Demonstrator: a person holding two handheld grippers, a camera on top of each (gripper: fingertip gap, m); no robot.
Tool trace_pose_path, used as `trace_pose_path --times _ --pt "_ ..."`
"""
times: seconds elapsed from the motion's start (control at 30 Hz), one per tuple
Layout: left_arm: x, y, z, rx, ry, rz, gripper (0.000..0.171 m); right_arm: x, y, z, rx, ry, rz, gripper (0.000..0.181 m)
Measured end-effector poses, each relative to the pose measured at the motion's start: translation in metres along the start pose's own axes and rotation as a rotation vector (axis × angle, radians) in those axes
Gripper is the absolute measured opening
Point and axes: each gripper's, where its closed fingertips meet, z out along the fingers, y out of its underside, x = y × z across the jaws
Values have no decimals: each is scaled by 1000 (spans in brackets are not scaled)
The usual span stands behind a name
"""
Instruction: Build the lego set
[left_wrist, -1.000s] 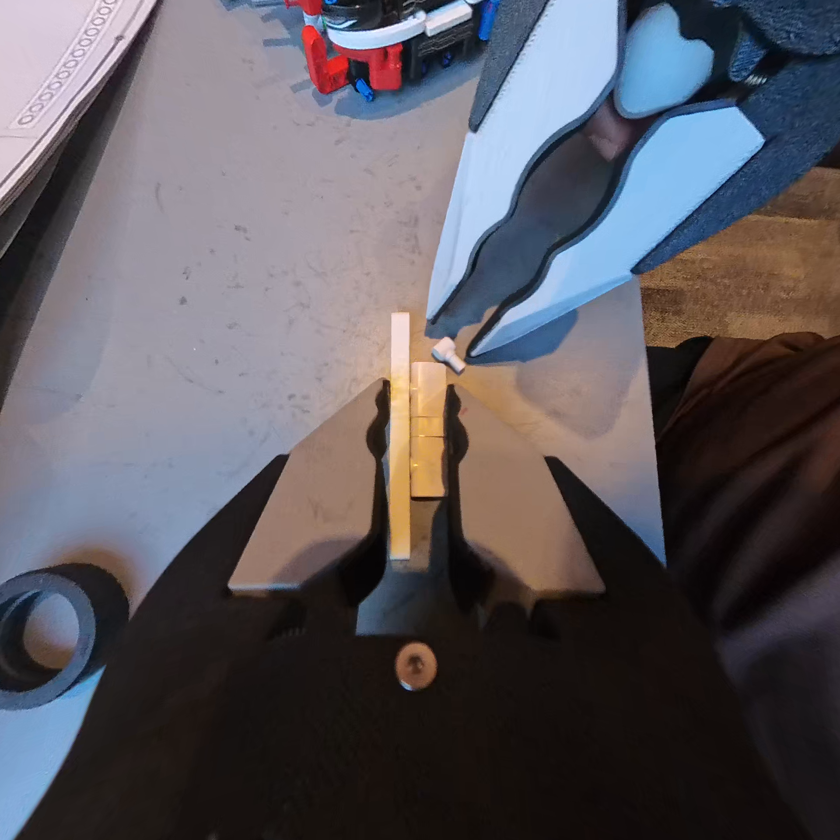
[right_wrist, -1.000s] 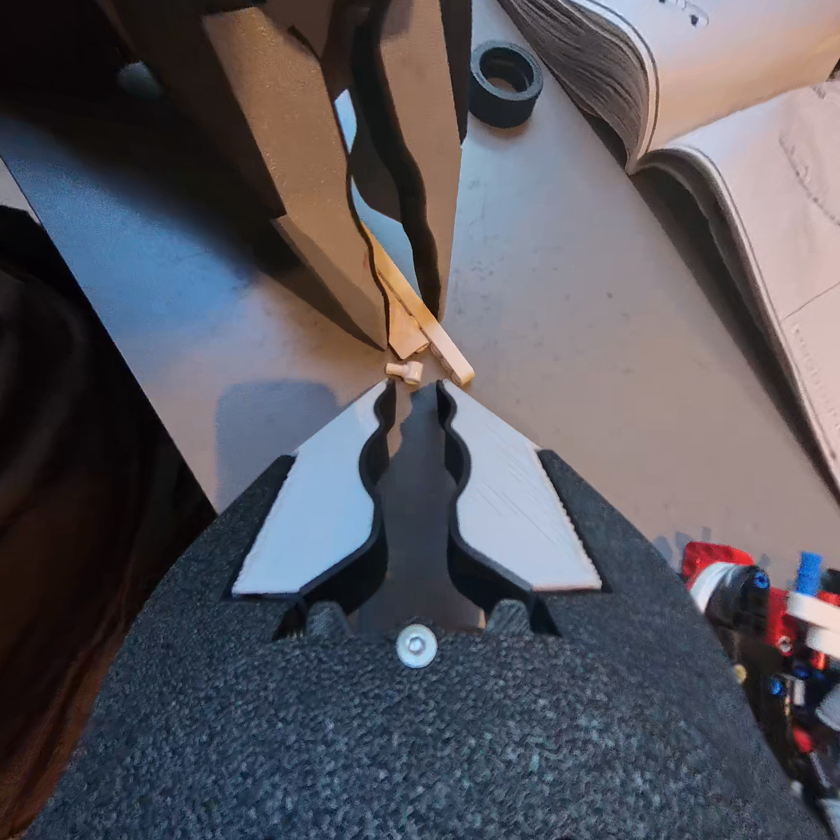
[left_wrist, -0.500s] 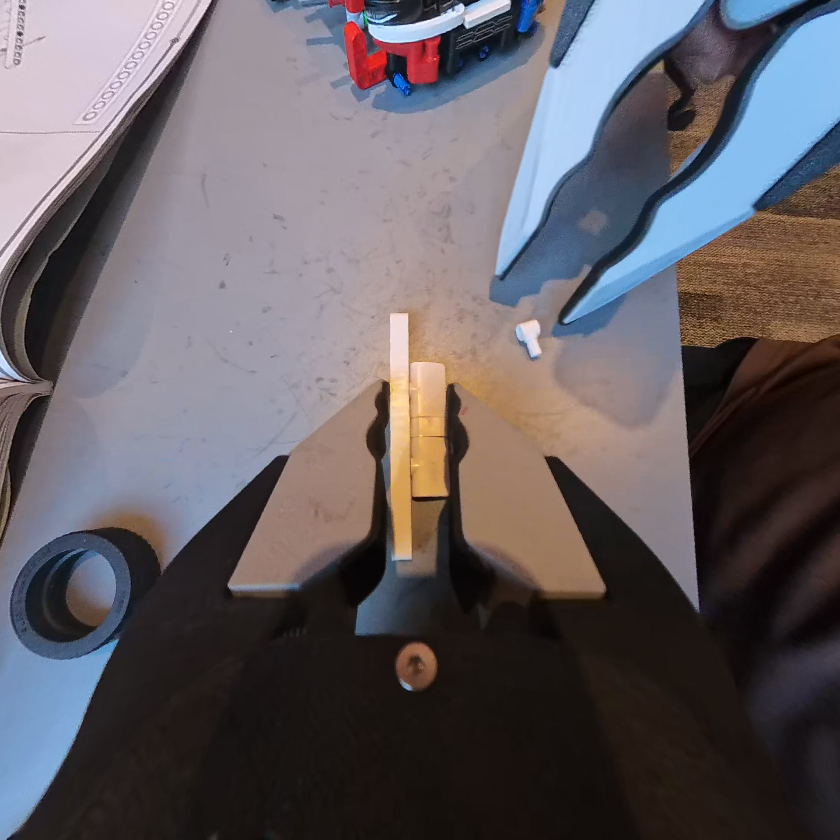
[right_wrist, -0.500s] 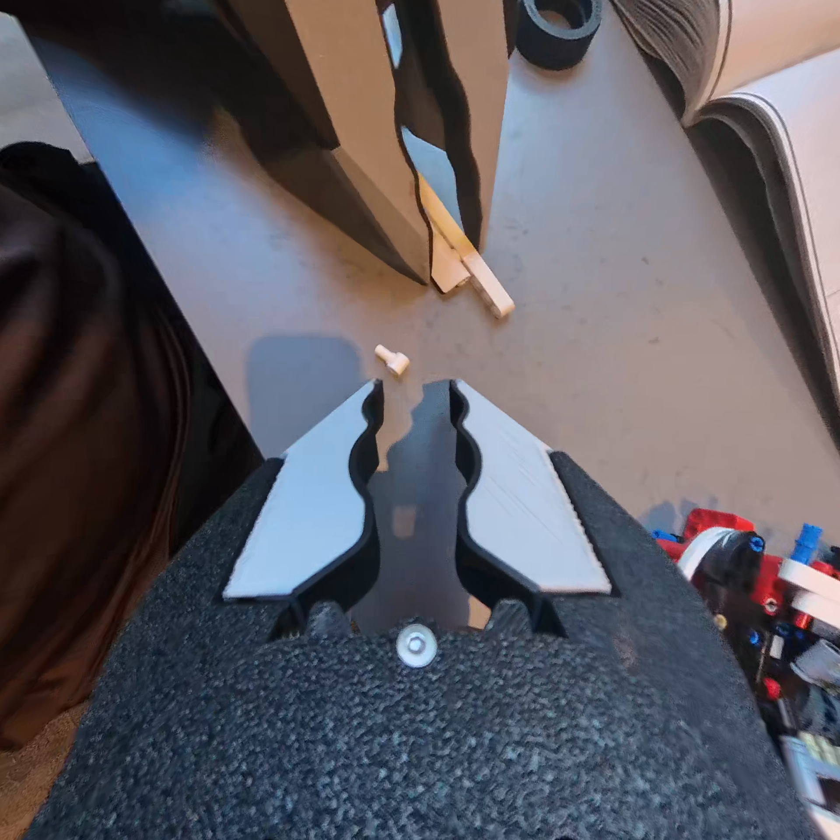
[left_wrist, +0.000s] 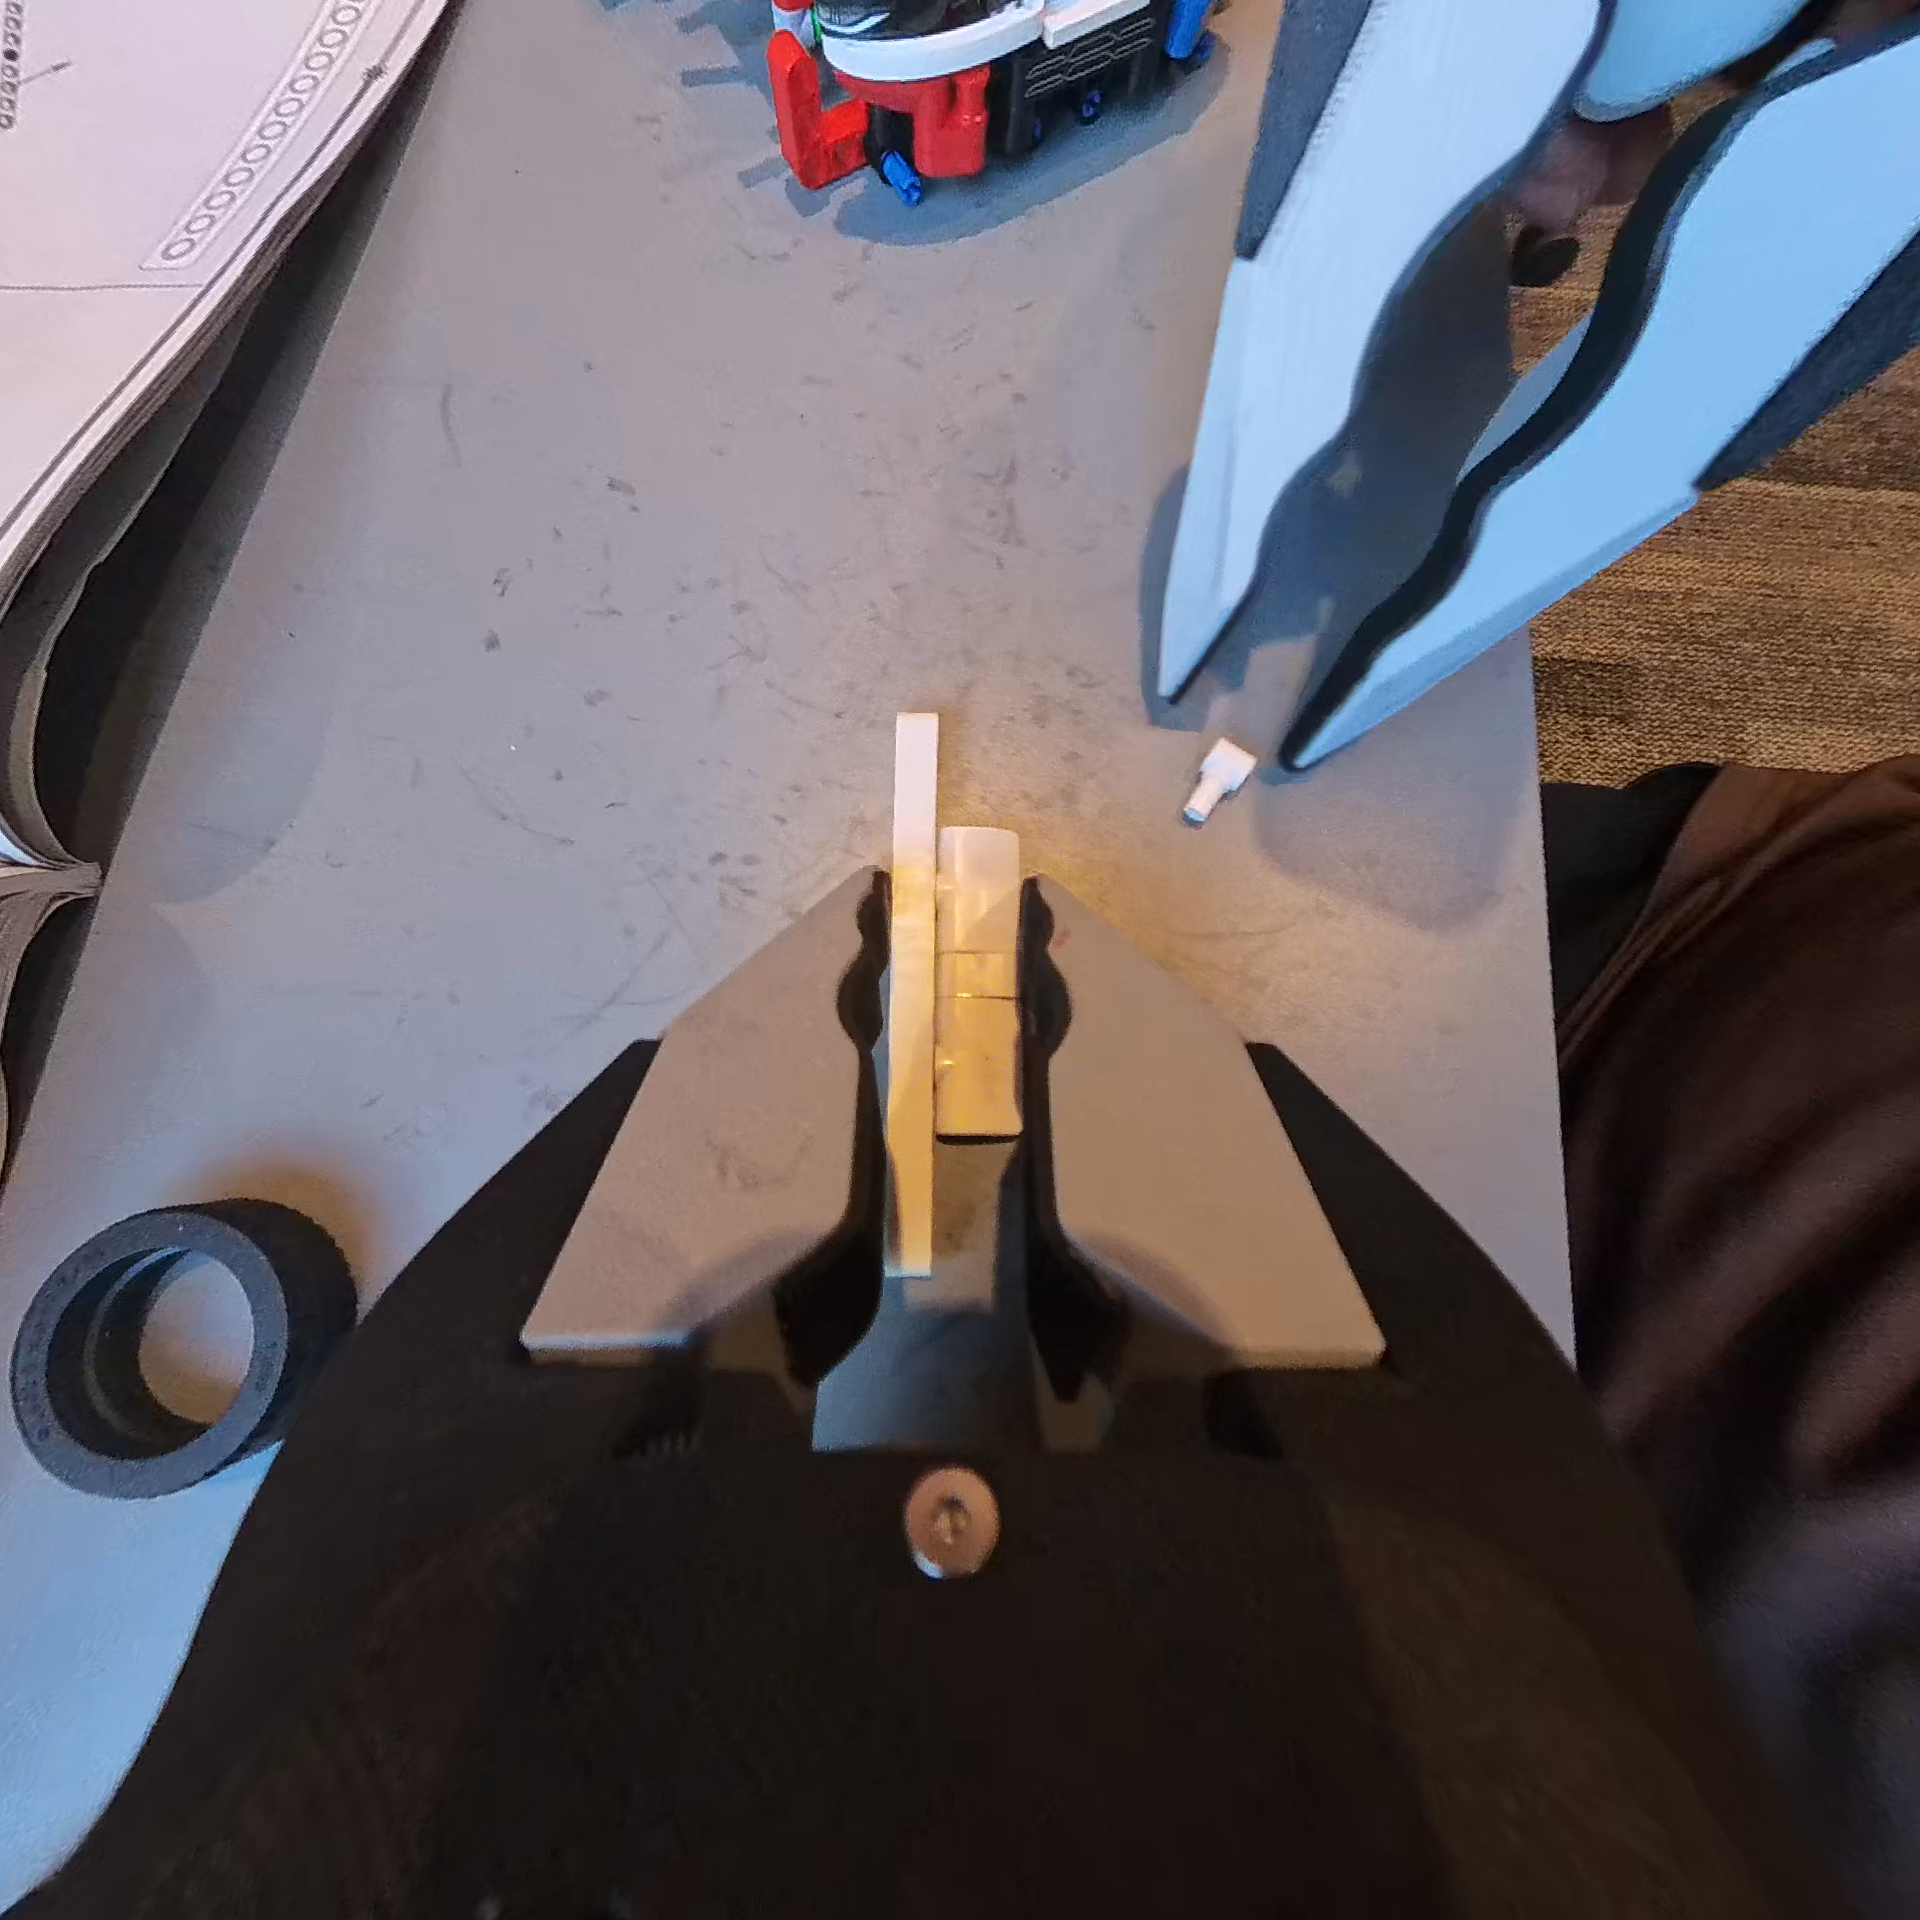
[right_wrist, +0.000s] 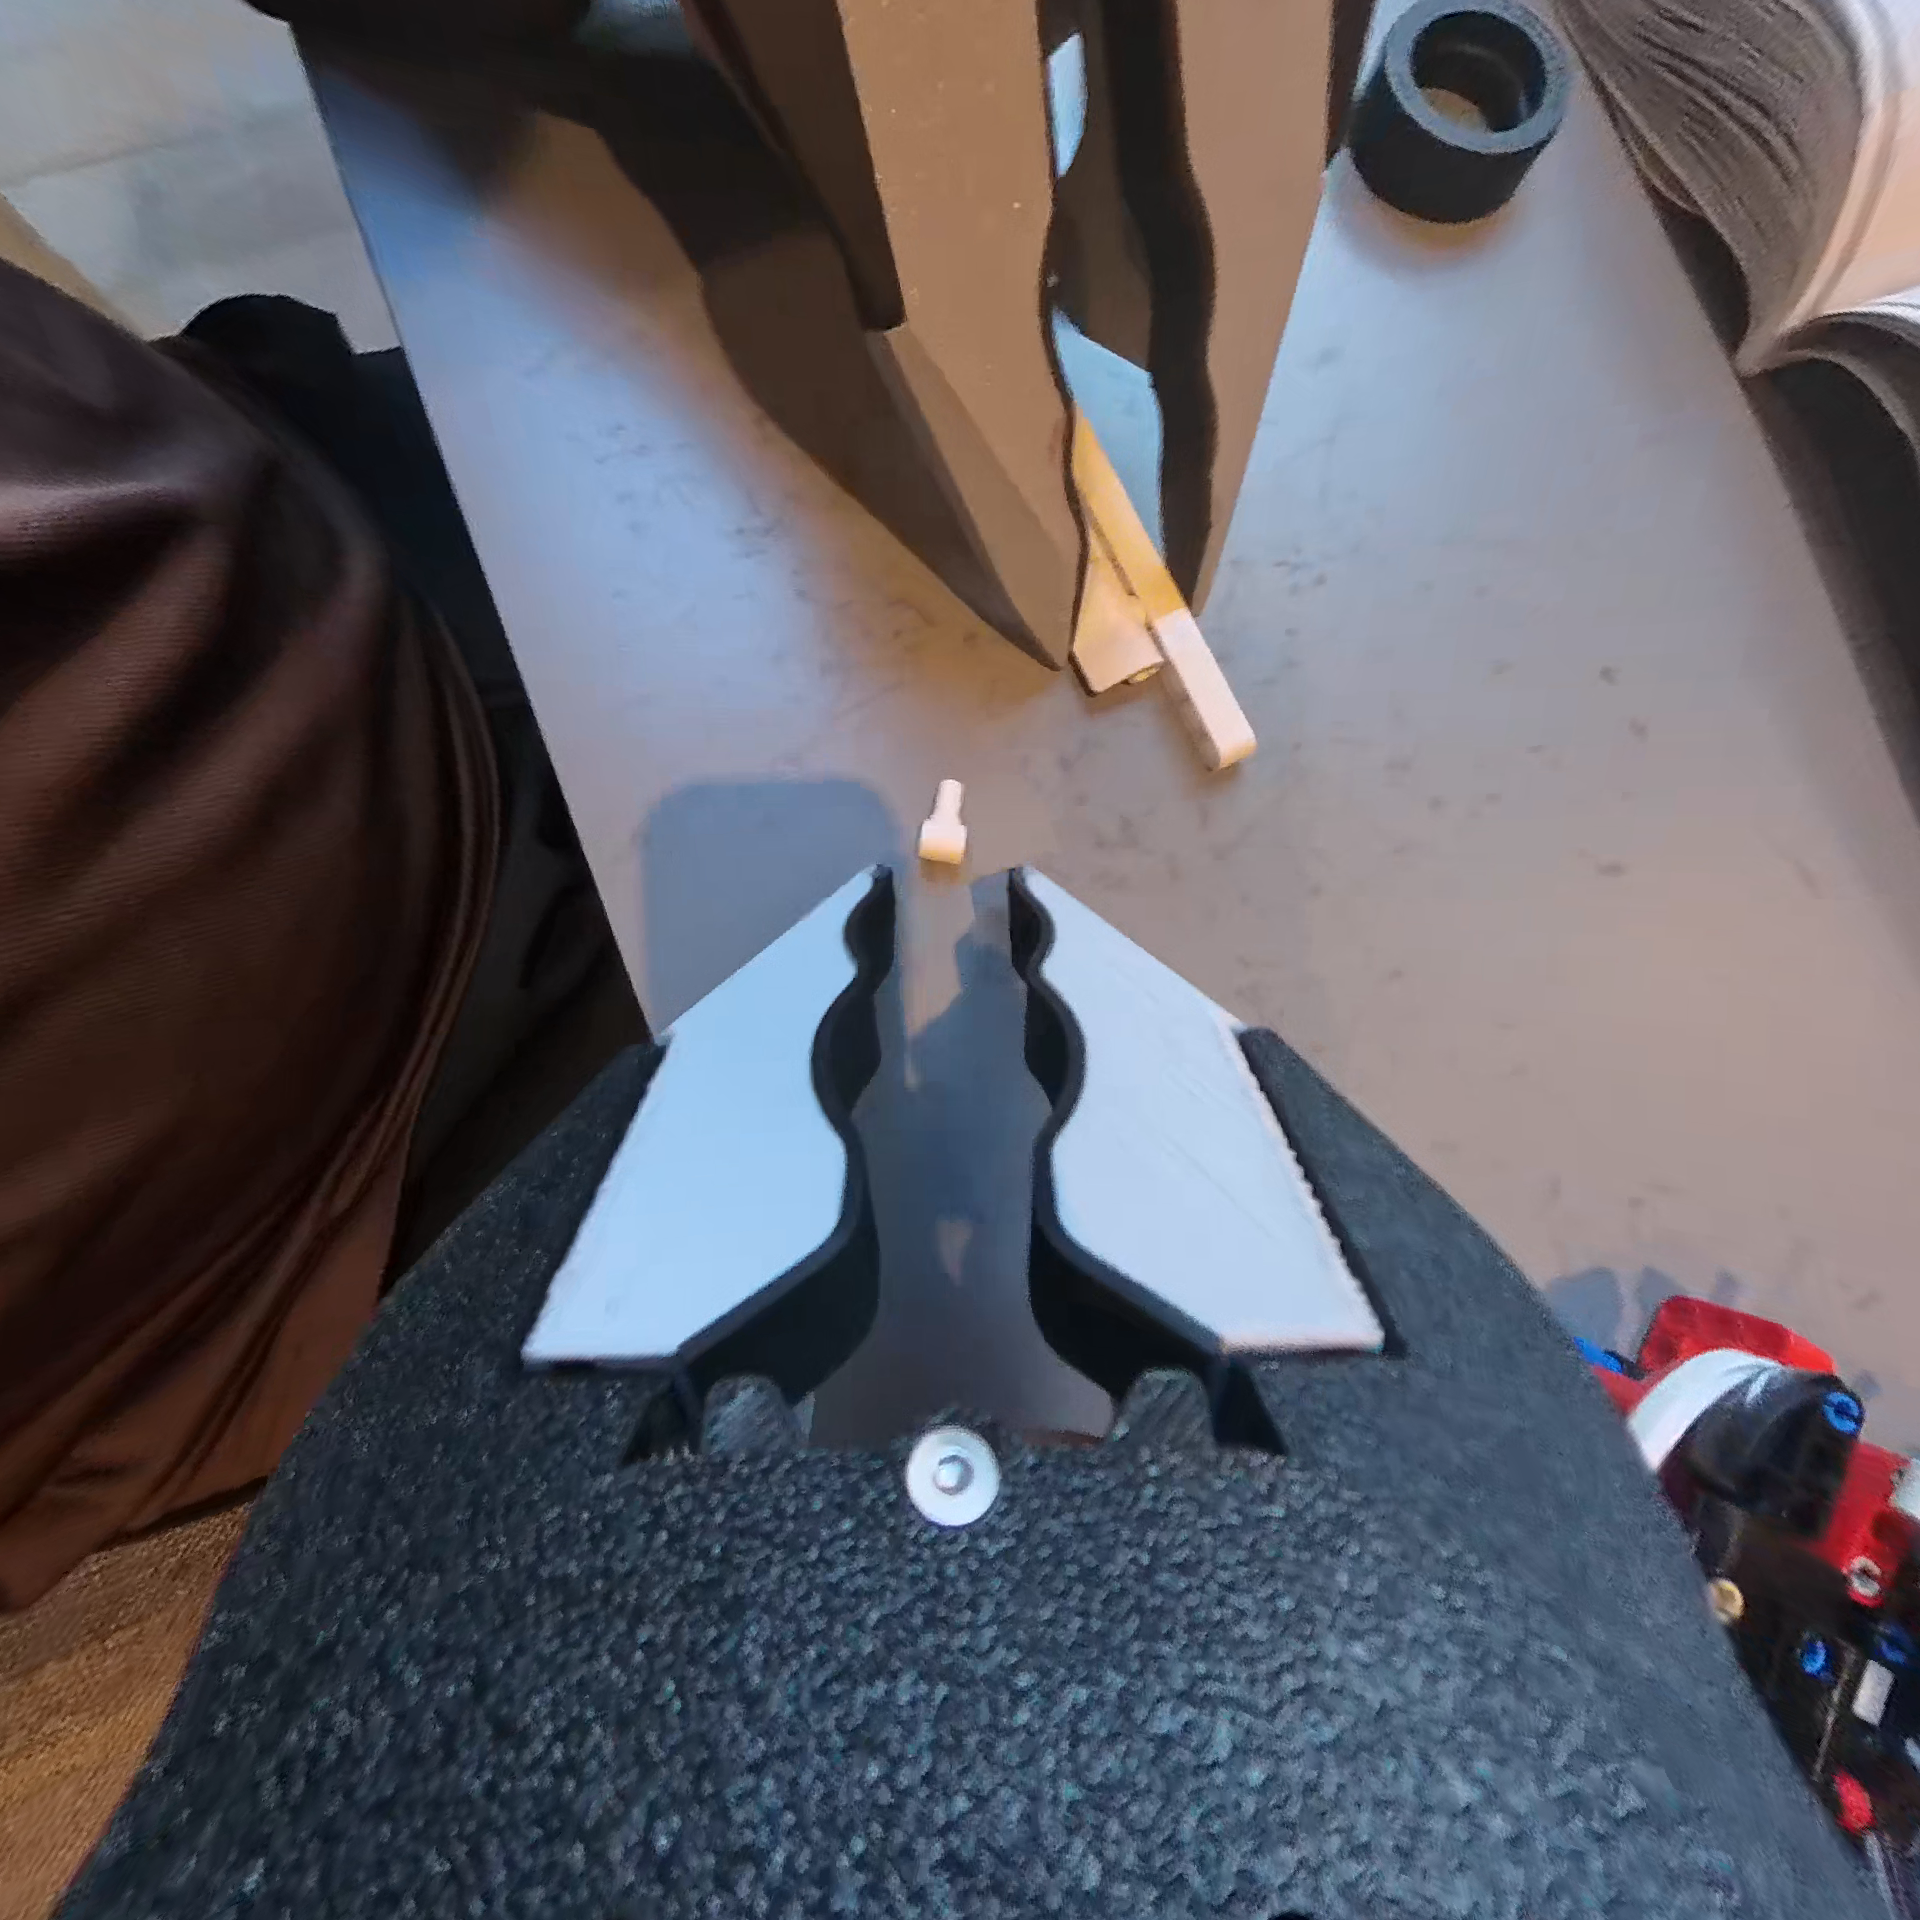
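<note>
The left gripper (left_wrist: 954, 883), a black body with flat grey fingers, has its jaws drawn narrow around a small white lego assembly (left_wrist: 940, 935): a long thin white beam pressed side by side with a shorter, wider white block. The beam's far end juts past the fingertips above the scuffed grey tabletop (left_wrist: 623, 520).

The right gripper (right_wrist: 951, 878), speckled dark grey with pale blue-grey fingers, has its jaws parted a moderate way with nothing between them. Its tips hover just short of a tiny white lego peg (right_wrist: 943, 836) that lies loose on the table near the edge. In the left wrist view the same peg (left_wrist: 1216, 779) sits just beside the tip of the right gripper's nearer finger (left_wrist: 1351, 707); whether they touch cannot be told.

Only the right wrist view shows the held assembly from the front (right_wrist: 1164, 665): the beam slopes down towards the table, and the block's open end shows beside it, between the left gripper's fingertips (right_wrist: 1132, 613).

The left wrist view alone shows the printed pages of the open instruction booklet (left_wrist: 156, 208) at the far left; the right wrist view catches only its fanned page edges. A black rubber lego tyre (left_wrist: 177, 1351) lies on its side near the booklet. A partly built red, white and black lego model (left_wrist: 935, 94) stands at the far side of the table. A person's dark brown clothing (right_wrist: 208, 831) shows past the table edge.
</note>
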Motion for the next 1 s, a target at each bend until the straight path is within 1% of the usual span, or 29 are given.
trace_pose_path --times 0.1,0.17,0.23,0.3,0.4,0.47,0.53,0.57,0.6,0.67,0.73,0.8,0.83,0.87,0.9,0.97,1.0 --pt "0 0 0 0 1 -3 23 2 -4 4 27 17 43 24" --pt "1 0 0 1 6 -2 24 -2 -6 7 42 -16 82 18" --pt "1 0 0 4 11 -7 25 0 -6 7 50 8 102 8" --pt "2 0 0 7 19 -15 26 1 -7 8 63 34 140 8" --pt "1 0 0 0 1 -3 24 4 -11 10 104 48 250 7" --pt "-4 -1 0 -10 -46 30 31 7 -12 8 150 16 357 7" --pt "0 -1 -2 -11 -47 123 37 15 -15 3 211 -34 481 7" --pt "0 -2 -3 -6 -69 167 40 18 -17 0 238 -68 533 7" --pt "2 -3 -3 -3 -75 208 41 18 -19 -2 257 -111 572 7" --pt "9 -6 -3 10 -71 265 43 21 -24 -4 288 -141 598 7" --pt "9 -10 -4 35 -82 260 43 25 -34 -7 347 -139 607 7" --pt "-6 -15 -10 54 -134 180 40 35 -52 -21 493 -89 592 7" --pt "-15 -17 -15 79 -151 127 39 37 -62 -30 564 -55 546 7" --pt "-21 -22 -21 120 -149 68 39 41 -68 -37 601 23 480 7" --pt "-21 -28 -27 176 -106 9 36 48 -71 -41 603 134 407 7" --pt "-9 -44 -38 301 58 -112 26 52 -80 -49 595 312 239 7" --pt "-3 -50 -42 350 144 -180 26 53 -84 -52 592 399 162 7"
